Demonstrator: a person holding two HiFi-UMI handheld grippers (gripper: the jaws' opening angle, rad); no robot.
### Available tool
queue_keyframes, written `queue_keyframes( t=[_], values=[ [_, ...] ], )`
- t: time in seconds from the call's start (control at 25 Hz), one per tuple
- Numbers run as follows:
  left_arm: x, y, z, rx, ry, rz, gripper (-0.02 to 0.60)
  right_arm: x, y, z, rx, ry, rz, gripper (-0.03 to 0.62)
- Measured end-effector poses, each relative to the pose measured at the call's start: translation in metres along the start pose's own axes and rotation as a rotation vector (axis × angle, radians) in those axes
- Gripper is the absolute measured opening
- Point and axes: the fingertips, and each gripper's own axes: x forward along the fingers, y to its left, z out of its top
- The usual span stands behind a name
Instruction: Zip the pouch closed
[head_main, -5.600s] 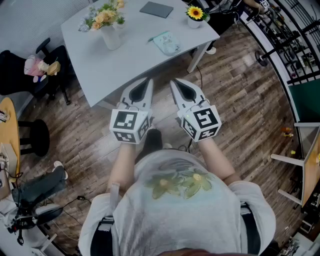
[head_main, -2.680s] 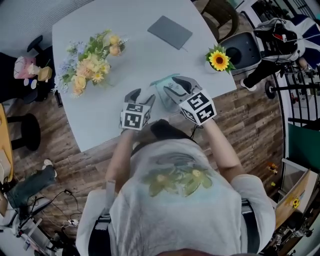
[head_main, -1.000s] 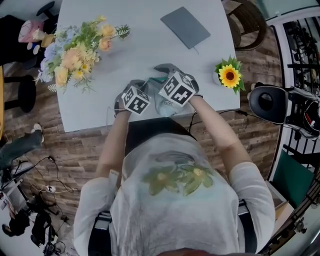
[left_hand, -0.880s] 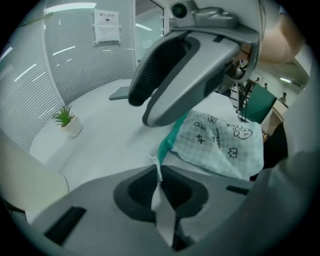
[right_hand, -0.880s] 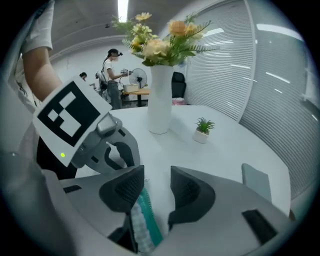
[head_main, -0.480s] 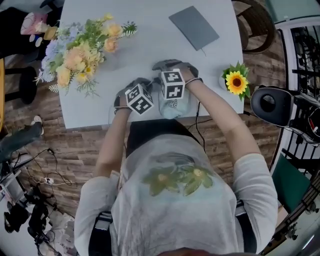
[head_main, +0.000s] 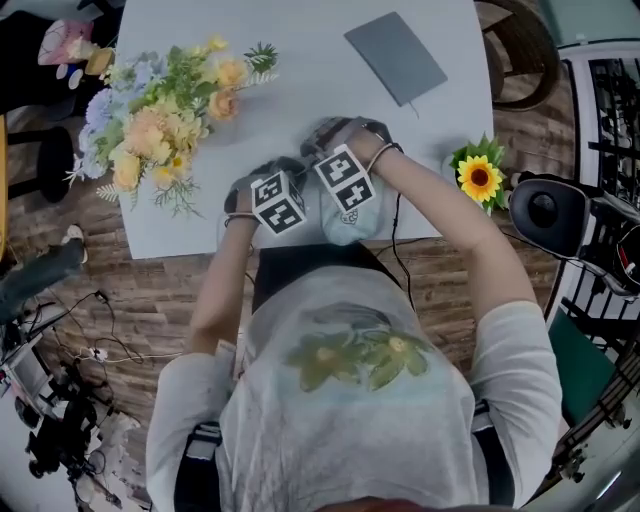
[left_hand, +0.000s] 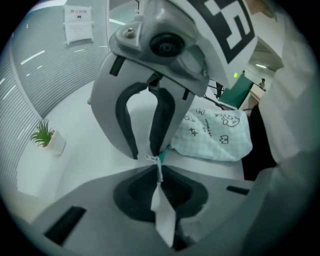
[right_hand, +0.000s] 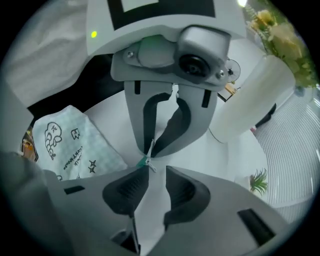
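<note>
At the near edge of the pale counter (head_main: 300, 60), the head view shows the mint checked pouch (head_main: 352, 222) lying just in front of the person, with a bouquet (head_main: 160, 125) to its left, a sunflower pot (head_main: 478, 175) to its right and a grey notebook (head_main: 395, 57) beyond. From the left gripper view, the left claw (left_hand: 159, 170) is clenched on the pouch's thin teal corner, the printed body lying off to the right. From the right gripper view, the right claw (right_hand: 153, 172) has just been closing, yet its pads stand apart, with the small metal zip pull (right_hand: 150, 167) at their tips.
</note>
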Motion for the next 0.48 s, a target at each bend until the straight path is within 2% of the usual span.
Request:
queue_keyframes(
  t=[0.24,0.48],
  values=[
    [0.000,0.000,0.001,-0.017,-0.016,-0.039,0.026,0.005,0.008,0.001,-0.154,-0.008,0.047,0.053],
    [-0.001,0.002,0.001,-0.111,-0.051,-0.054,0.026,0.005,0.012,0.000,-0.117,-0.044,0.069,0.021]
  ],
)
